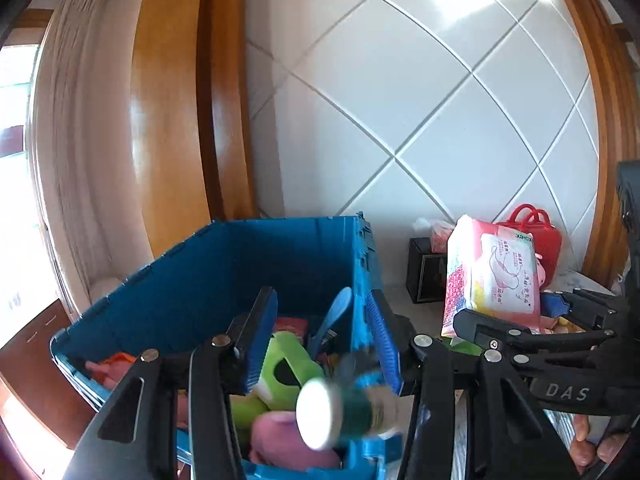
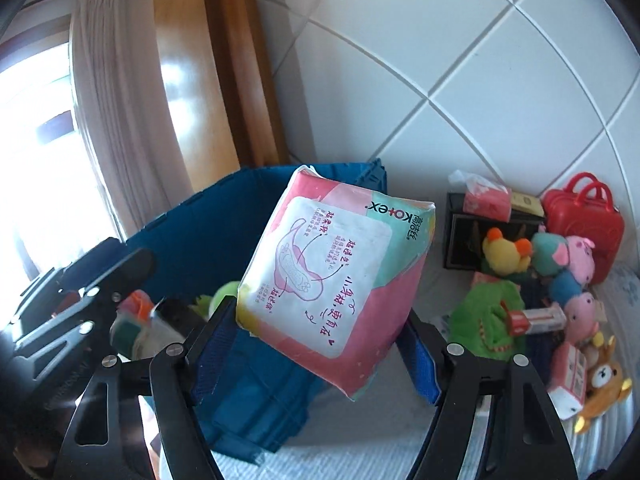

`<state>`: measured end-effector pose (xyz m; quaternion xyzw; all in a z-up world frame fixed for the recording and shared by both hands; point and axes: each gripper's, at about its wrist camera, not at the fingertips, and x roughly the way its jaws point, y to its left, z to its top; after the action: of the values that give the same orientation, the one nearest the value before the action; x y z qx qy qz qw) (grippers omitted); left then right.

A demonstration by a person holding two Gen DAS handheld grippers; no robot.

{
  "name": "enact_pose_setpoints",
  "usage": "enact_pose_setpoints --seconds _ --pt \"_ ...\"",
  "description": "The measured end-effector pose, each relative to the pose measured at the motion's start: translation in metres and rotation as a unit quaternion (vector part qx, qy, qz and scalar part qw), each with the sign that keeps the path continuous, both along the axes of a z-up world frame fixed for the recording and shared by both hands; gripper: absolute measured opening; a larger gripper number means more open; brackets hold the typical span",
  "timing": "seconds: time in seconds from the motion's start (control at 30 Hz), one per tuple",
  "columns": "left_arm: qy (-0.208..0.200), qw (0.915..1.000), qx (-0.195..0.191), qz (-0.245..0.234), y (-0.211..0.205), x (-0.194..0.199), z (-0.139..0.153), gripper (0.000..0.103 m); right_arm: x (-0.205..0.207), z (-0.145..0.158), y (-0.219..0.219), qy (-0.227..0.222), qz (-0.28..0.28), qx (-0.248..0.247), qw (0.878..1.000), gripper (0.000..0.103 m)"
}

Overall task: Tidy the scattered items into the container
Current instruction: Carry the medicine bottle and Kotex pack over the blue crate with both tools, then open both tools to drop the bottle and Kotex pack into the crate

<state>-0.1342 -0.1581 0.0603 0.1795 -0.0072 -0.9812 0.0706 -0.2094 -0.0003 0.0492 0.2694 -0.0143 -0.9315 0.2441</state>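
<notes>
Pink pad pack (image 2: 332, 280) clamped in right gripper (image 2: 316, 344); left gripper (image 1: 320, 340) narrow, one blurred bottle (image 1: 344, 408) between.

A white curtain (image 2: 108, 92) hangs beside wood trim (image 2: 240, 60) and white-tiled wall (image 2: 460, 48).

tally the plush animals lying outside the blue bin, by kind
pigs: 2
crocodile: 1
yellow chick: 1
brown bear: 1
total: 5
The teal lump beside the upper pig is too unclear to count.
</notes>
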Motion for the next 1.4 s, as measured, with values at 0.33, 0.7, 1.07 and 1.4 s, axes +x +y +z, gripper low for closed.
enact_pose_setpoints --seconds 0.33,0.7,1.07,1.4 --pt "-0.097 0.993 0.02 0.065 -0.105 -0.059 -0.027 0.033 -0.024 0.001 -0.087 -0.015 0.019 0.034 0.999 0.076" --pt "-0.148 0.9833 0.026 0.102 -0.121 -0.048 -0.069 0.058 -0.01 -0.044 -0.132 -0.04 0.094 0.098 0.99 0.075" --pt "-0.144 0.984 0.034 0.1 -0.125 -0.032 -0.068 0.075 0.009 -0.044 -0.137 -0.034 0.096 0.109 0.989 0.099" --pt "-0.127 0.9869 0.045 0.088 -0.115 -0.008 -0.059 0.083 0.038 -0.035 -0.103 -0.023 0.066 0.088 0.994 0.103"
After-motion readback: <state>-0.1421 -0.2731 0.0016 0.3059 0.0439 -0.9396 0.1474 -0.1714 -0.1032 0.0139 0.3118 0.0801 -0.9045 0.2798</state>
